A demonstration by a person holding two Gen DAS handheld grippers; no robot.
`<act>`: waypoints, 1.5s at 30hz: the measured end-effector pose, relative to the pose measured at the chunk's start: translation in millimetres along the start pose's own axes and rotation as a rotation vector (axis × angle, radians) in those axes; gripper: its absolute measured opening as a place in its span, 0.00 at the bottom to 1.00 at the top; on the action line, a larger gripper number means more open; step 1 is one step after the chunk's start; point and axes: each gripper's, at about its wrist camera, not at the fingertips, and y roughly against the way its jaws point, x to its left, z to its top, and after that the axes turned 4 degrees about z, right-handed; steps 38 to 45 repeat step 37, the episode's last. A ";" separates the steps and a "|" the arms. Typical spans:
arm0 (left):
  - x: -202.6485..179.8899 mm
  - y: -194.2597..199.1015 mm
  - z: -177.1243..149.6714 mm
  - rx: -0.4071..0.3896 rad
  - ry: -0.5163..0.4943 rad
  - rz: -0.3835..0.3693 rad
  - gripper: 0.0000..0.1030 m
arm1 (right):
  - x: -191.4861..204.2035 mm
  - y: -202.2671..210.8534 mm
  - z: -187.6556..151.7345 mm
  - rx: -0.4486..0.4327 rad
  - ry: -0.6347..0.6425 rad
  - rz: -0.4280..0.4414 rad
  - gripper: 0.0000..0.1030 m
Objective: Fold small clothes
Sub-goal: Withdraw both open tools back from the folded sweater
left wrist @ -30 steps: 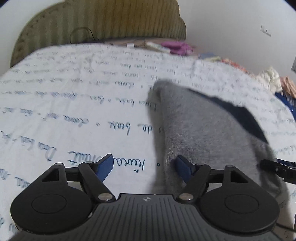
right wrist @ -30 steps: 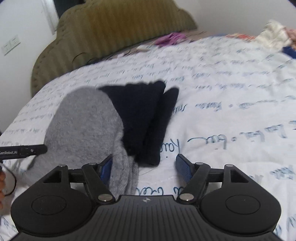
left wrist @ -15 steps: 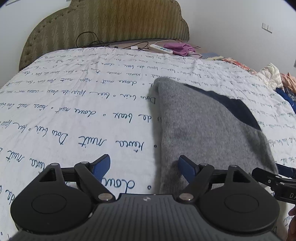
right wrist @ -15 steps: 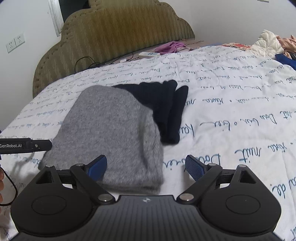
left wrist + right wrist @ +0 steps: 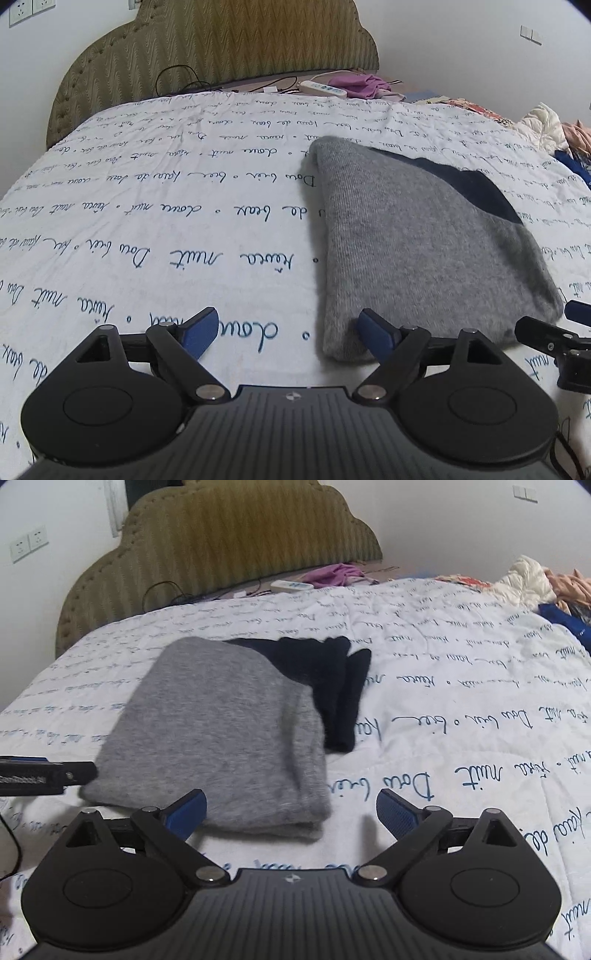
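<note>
Covering bed (image 5: pixel 147 229): script-printed white quilt (image 5: pixel 461 686)

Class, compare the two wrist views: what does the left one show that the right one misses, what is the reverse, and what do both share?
Only the left view shows the right gripper edging in. Only the right view shows the dark sleeves sticking out beyond the grey fold, and the left gripper. Both share the folded grey sweater, the printed bedspread, the headboard and the purple cloth; each view's own gripper is open.

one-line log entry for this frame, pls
step: fold laid down | left tool: open, empty | right tool: open, empty | gray garment: folded on bedspread, navy part showing at far side
</note>
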 end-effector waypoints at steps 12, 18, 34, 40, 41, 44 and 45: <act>-3.2 12.8 -30.3 -0.016 -0.009 0.036 0.94 | 25.0 10.6 -24.3 0.027 0.035 -0.015 0.97; 0.5 14.6 -42.3 -0.032 -0.004 0.064 0.98 | 29.1 10.5 -35.8 0.025 0.037 -0.038 0.97; 4.2 17.9 -51.9 -0.053 0.010 0.068 1.00 | 31.7 10.2 -43.6 0.010 0.047 -0.071 0.98; 8.3 20.5 -50.1 -0.051 0.023 0.047 0.99 | 31.6 11.4 -43.2 0.008 0.049 -0.071 0.98; 8.3 20.5 -50.1 -0.051 0.023 0.047 0.99 | 31.6 11.4 -43.2 0.008 0.049 -0.071 0.98; 8.3 20.5 -50.1 -0.051 0.023 0.047 0.99 | 31.6 11.4 -43.2 0.008 0.049 -0.071 0.98; 8.3 20.5 -50.1 -0.051 0.023 0.047 0.99 | 31.6 11.4 -43.2 0.008 0.049 -0.071 0.98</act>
